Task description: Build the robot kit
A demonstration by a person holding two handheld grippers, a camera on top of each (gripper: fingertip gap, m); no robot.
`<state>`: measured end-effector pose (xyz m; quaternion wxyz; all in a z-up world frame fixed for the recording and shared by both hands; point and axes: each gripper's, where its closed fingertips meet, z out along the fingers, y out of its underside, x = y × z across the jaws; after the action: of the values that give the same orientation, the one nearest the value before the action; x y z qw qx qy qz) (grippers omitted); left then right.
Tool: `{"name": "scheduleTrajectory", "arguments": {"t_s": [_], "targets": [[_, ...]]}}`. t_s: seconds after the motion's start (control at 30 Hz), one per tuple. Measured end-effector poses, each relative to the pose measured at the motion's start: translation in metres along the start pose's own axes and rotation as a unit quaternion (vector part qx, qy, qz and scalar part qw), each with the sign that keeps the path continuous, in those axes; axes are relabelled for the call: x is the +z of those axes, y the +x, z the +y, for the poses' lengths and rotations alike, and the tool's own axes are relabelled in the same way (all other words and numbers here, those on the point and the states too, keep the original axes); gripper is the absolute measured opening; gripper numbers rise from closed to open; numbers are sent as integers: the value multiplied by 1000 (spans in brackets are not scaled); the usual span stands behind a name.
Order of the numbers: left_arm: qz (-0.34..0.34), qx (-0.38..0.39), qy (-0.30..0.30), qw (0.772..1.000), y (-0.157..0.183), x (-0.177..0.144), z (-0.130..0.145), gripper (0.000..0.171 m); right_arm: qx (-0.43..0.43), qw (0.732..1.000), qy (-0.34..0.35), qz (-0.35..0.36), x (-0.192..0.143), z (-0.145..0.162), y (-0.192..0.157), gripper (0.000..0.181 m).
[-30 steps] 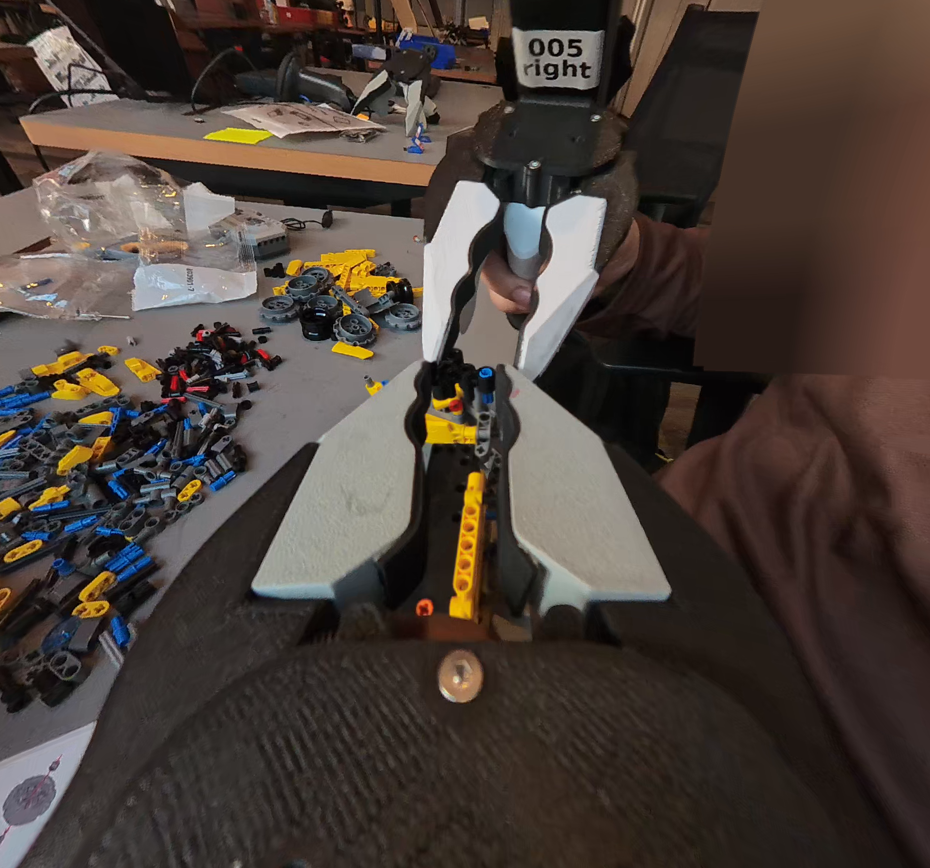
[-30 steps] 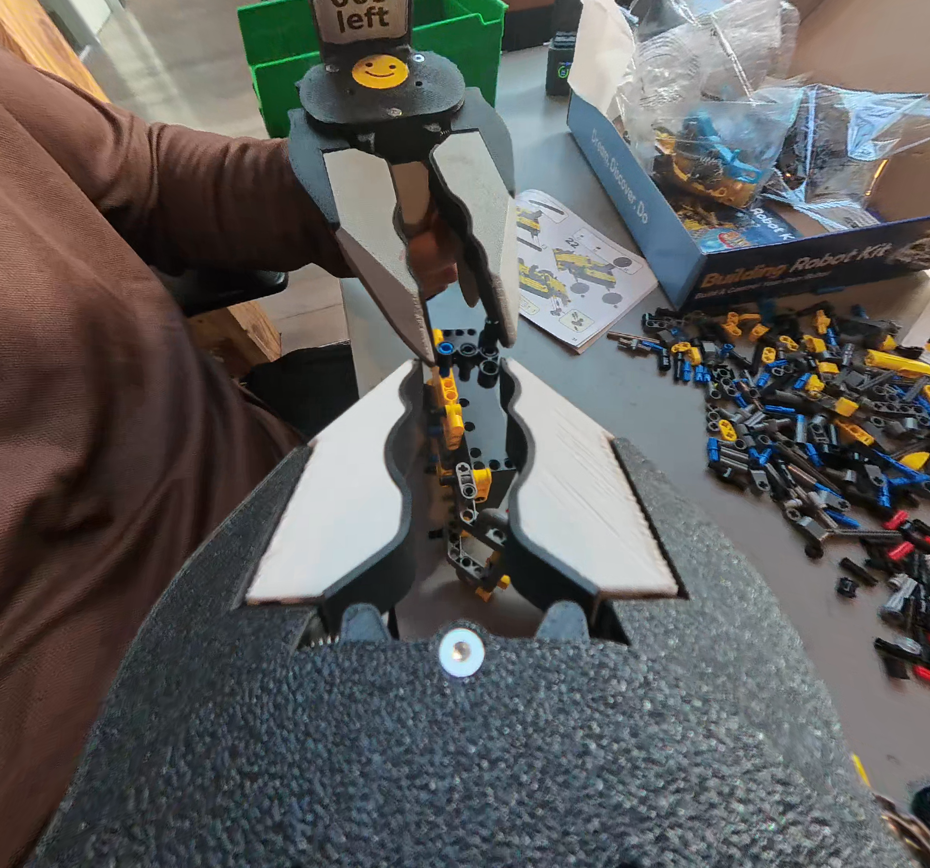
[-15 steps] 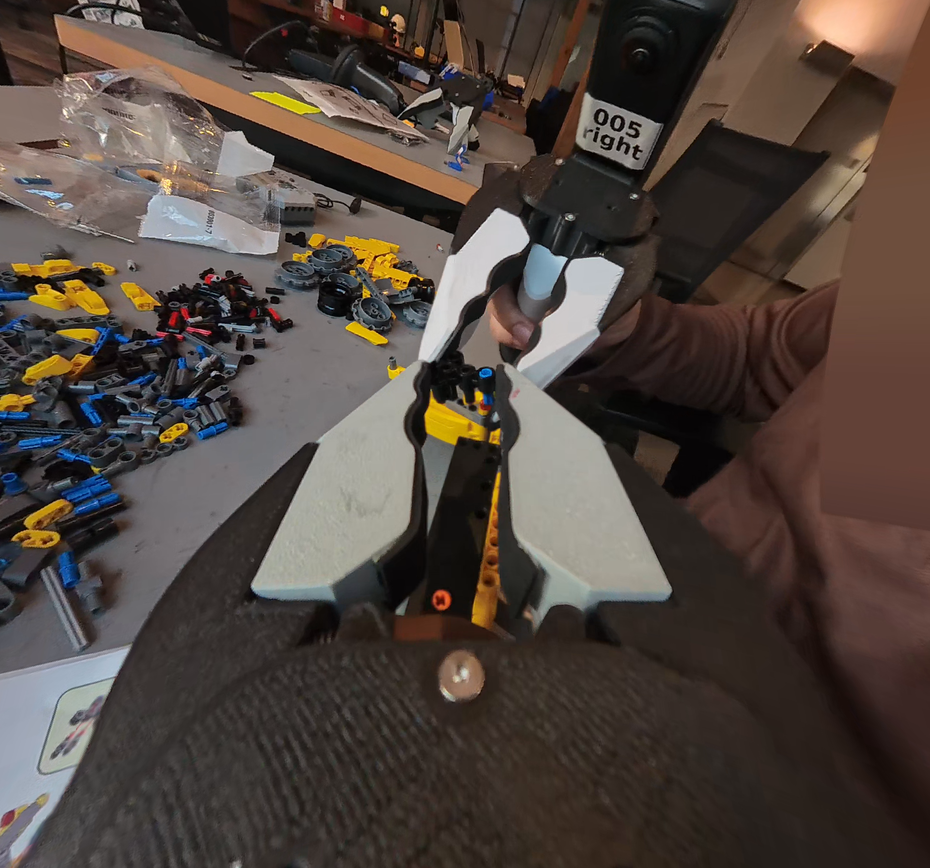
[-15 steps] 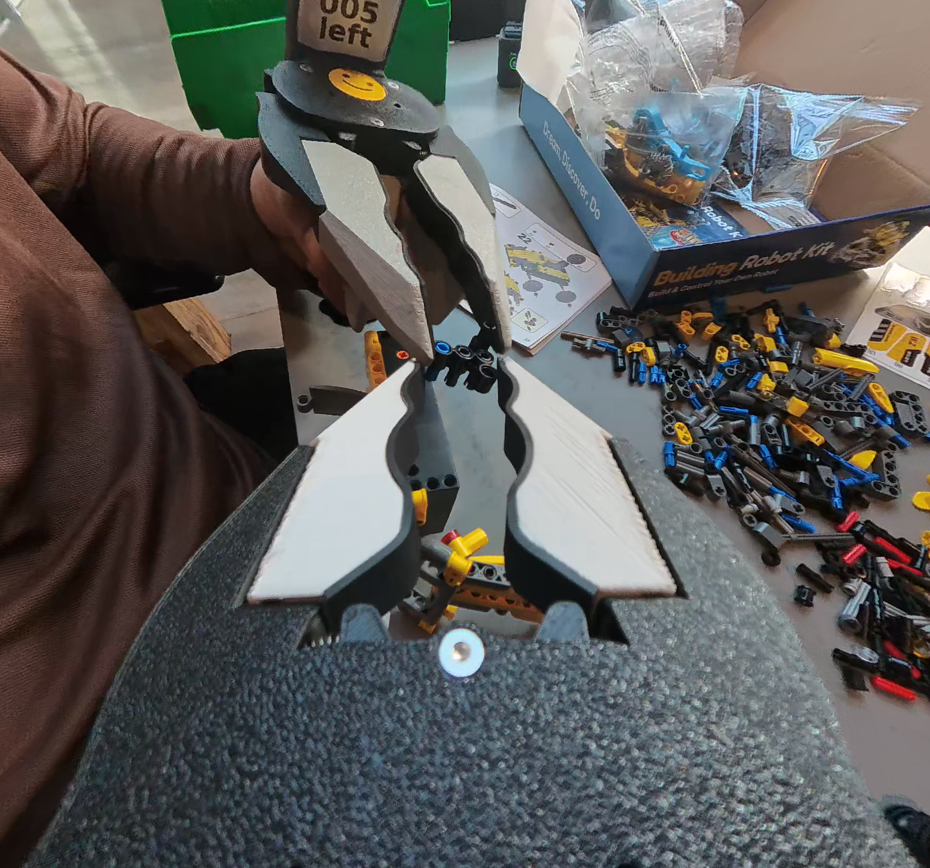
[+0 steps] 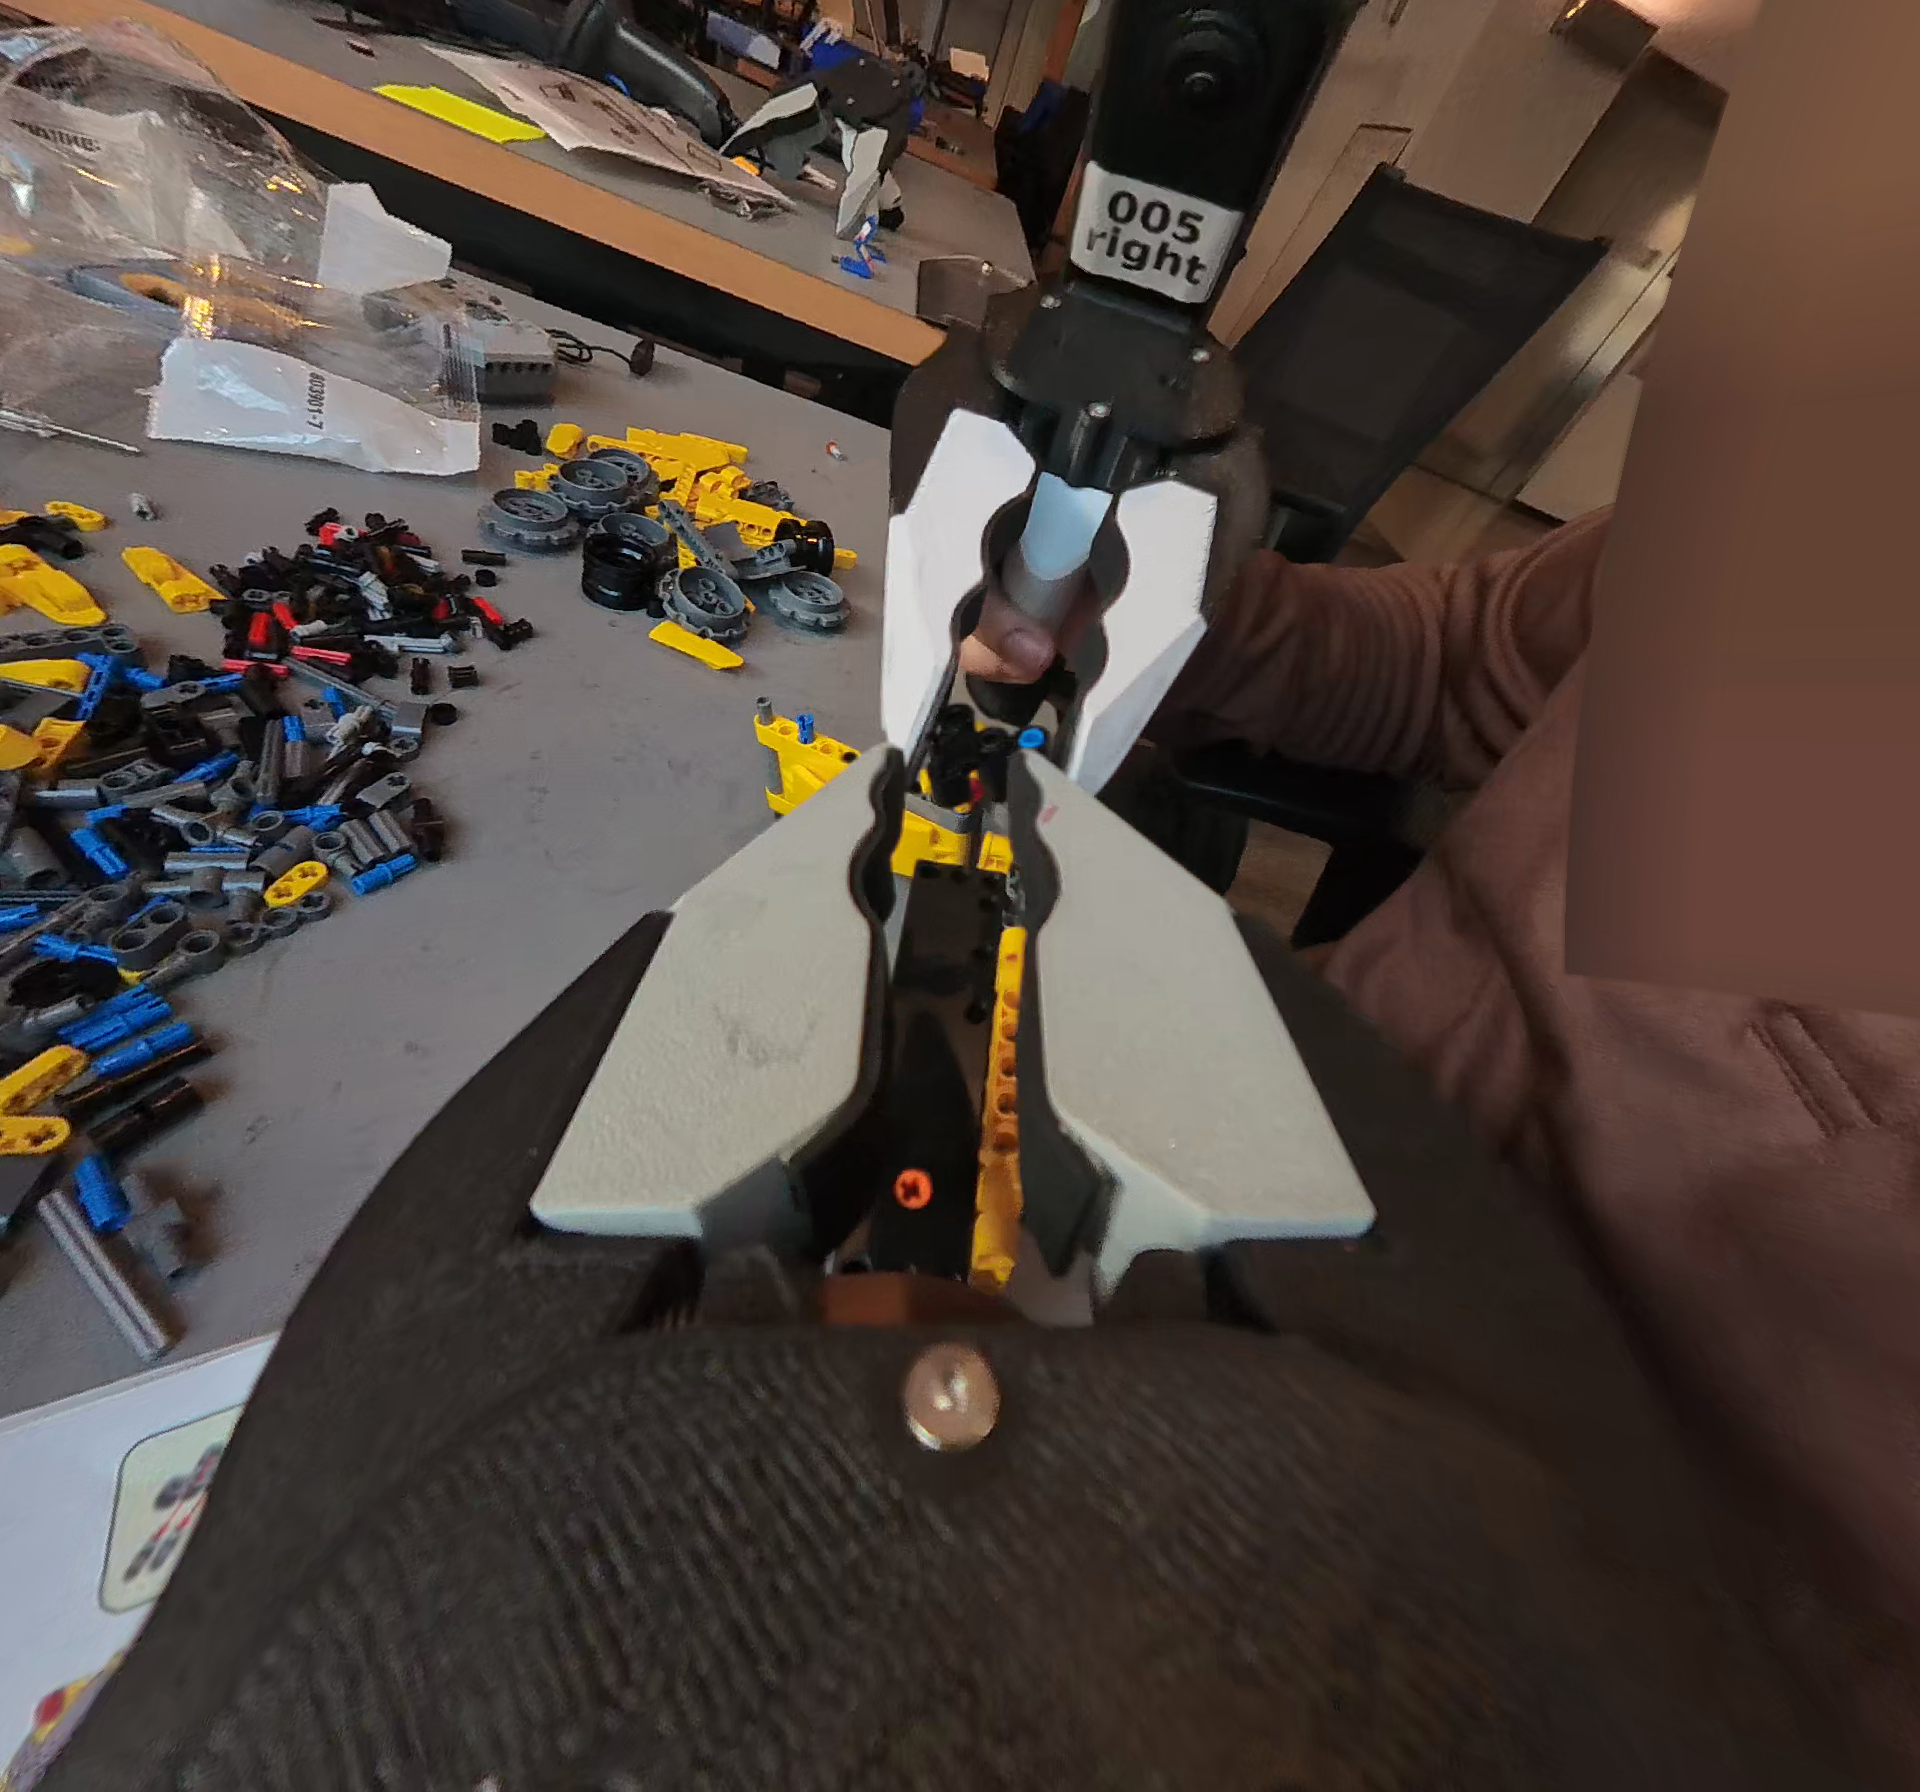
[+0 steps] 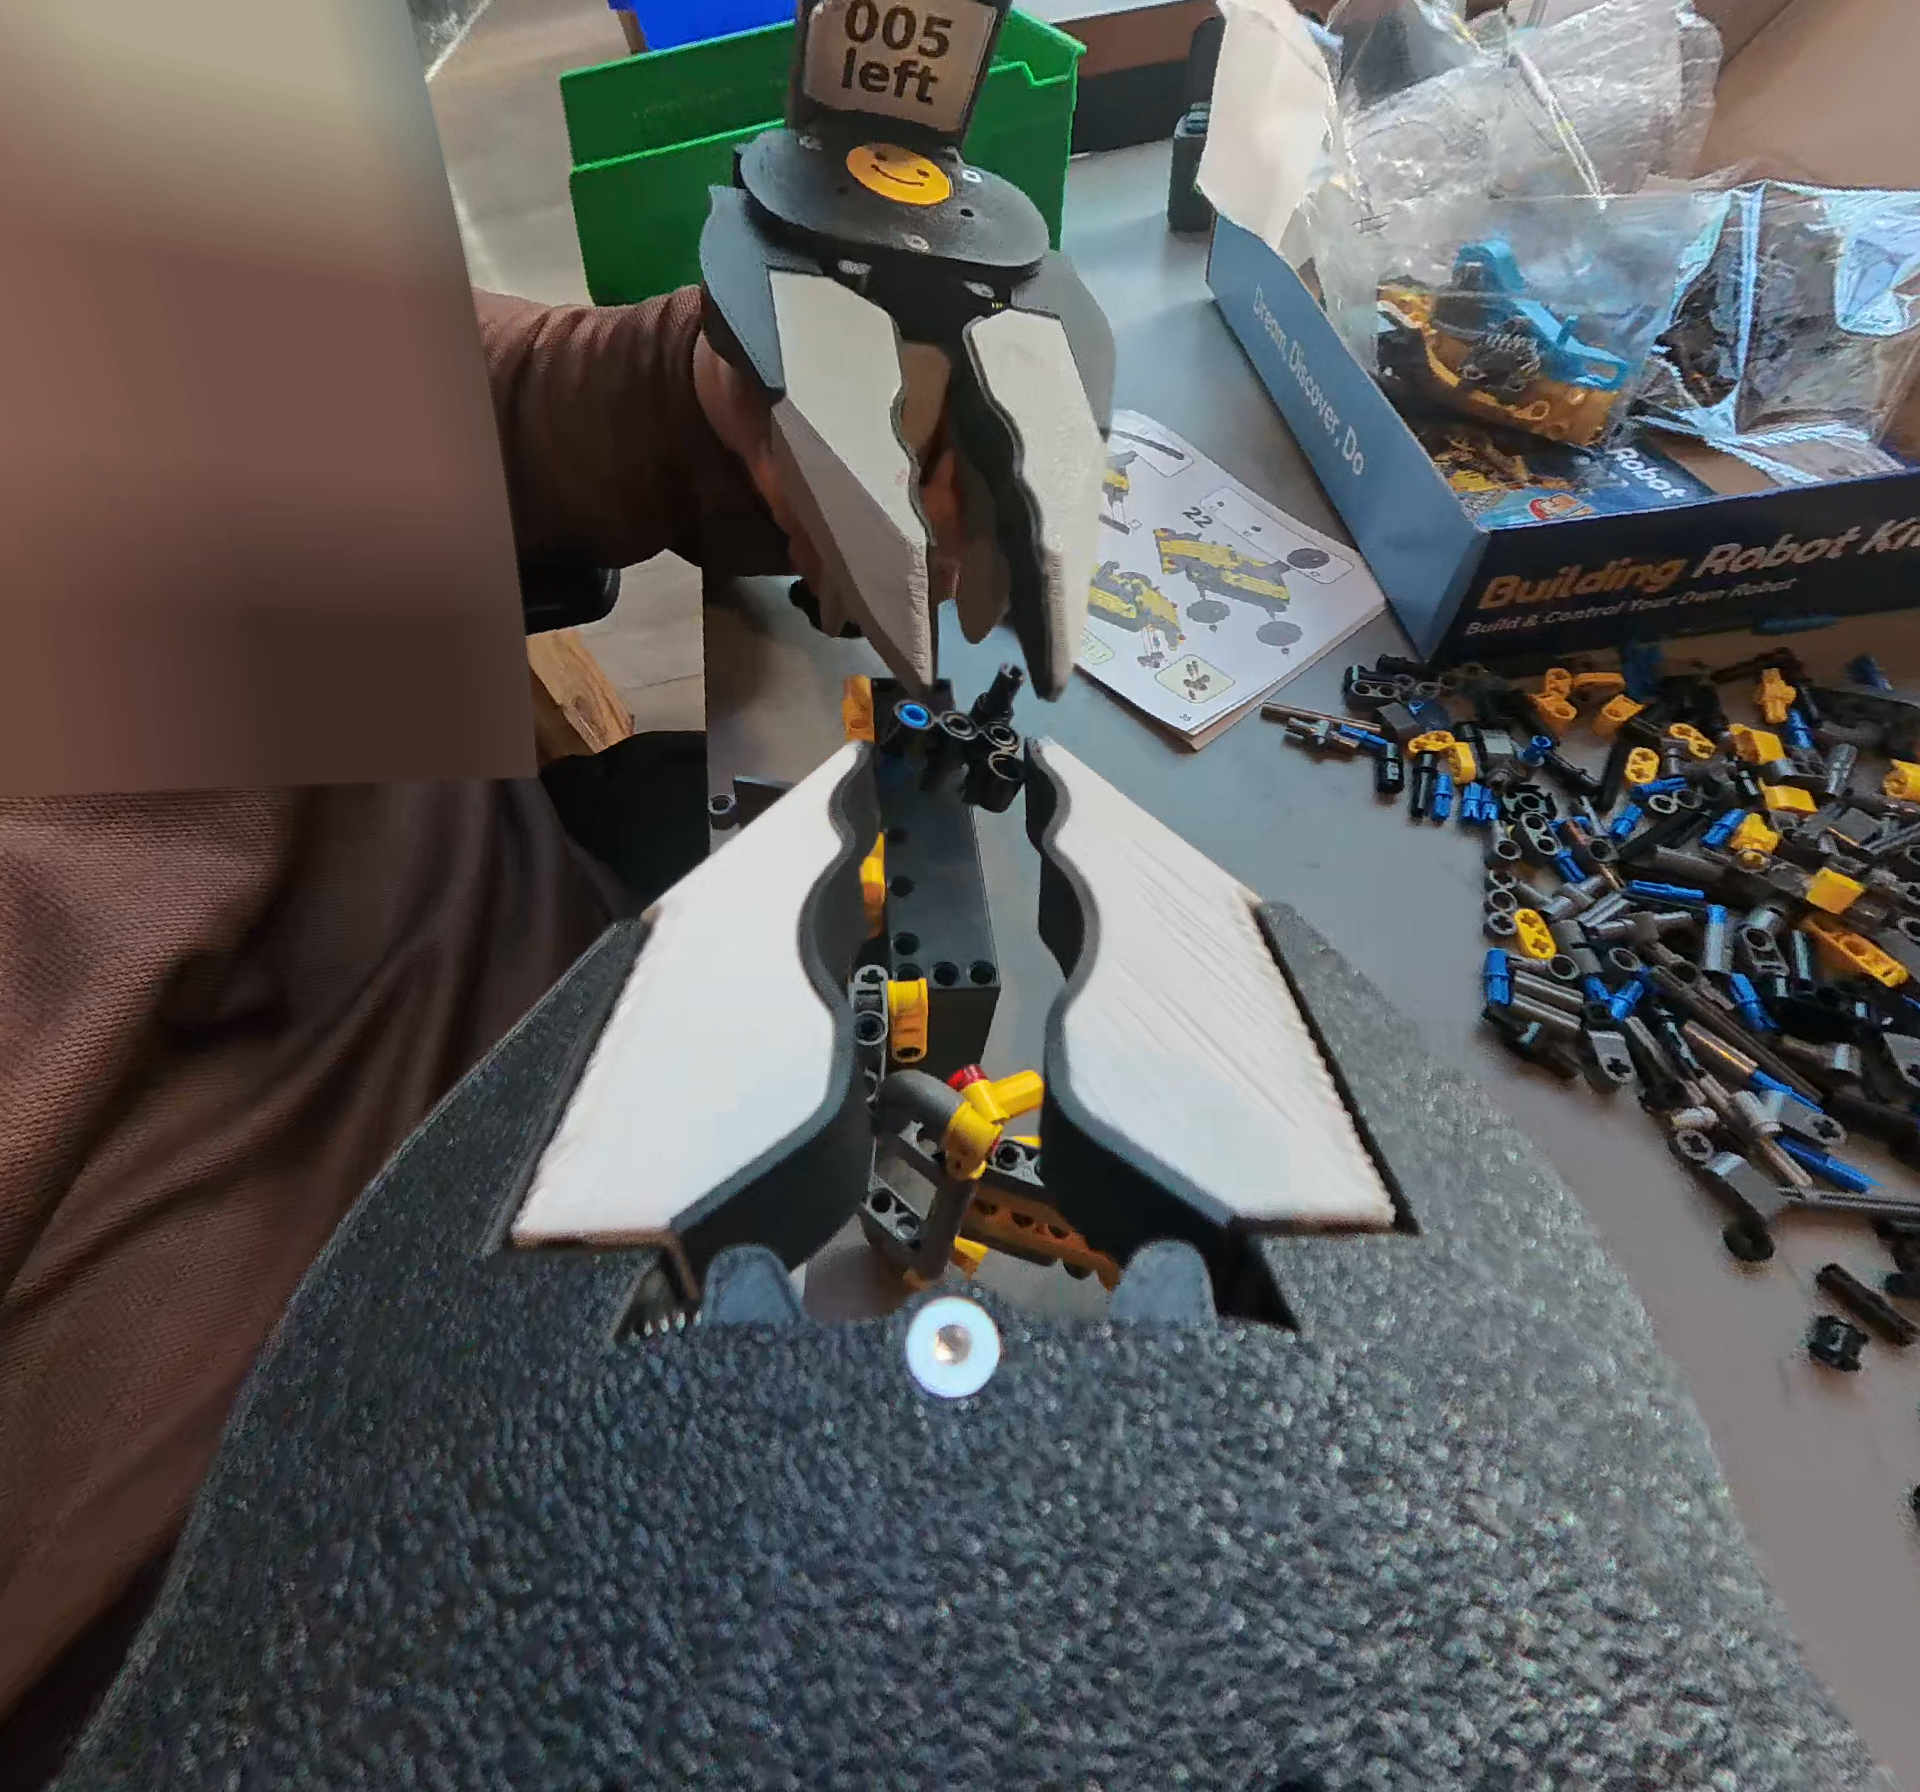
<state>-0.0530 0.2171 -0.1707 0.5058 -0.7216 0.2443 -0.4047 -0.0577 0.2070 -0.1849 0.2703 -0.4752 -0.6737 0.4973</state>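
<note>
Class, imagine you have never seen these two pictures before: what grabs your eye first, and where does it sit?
First, the two grippers meeting tip to tip in mid-frame: the left gripper is clamped on a black and yellow brick assembly, while the right gripper faces it, fingers apart around the assembly's other end. Next, the scattered loose pieces on the grey table beside them.

Grey worktable (image 5: pixel 582 911), second wood-edged table (image 5: pixel 644 215) behind, dark shelving, possibly a wall lamp (image 5: pixel 1600 28), green bins (image 6: pixel 665 142)
</note>
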Motion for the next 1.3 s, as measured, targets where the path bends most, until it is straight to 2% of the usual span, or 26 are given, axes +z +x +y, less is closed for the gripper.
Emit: {"name": "scheduleTrajectory", "arguments": {"t_s": [0.03,0.23,0.4,0.67,0.77,0.9,1.17,1.3], "targets": [[1,-1,-4,1000,0,1,1,15,-4,1000,-3,2,1,2,0,20],[-17,6,-8,1000,-3,4,6,5,-13,1000,-2,12,1,2,1,24],[-44,57,-32,997,-4,6,11,5,-20,999,-42,22,2,12,3,23],[-36,77,-38,996,2,7,12,4,-2,998,-56,-5,-20,10,3,22],[-29,77,-36,996,6,10,14,5,-6,998,-68,-12,-18,10,1,20],[-30,66,-33,997,4,14,15,5,-23,994,-107,-18,-15,19,3,6],[-32,43,-41,998,1,17,19,5,-5,988,-146,-57,-15,25,3,4],[-25,42,-94,994,0,19,31,3,1,979,-192,-64,-19,33,4,3]]}}
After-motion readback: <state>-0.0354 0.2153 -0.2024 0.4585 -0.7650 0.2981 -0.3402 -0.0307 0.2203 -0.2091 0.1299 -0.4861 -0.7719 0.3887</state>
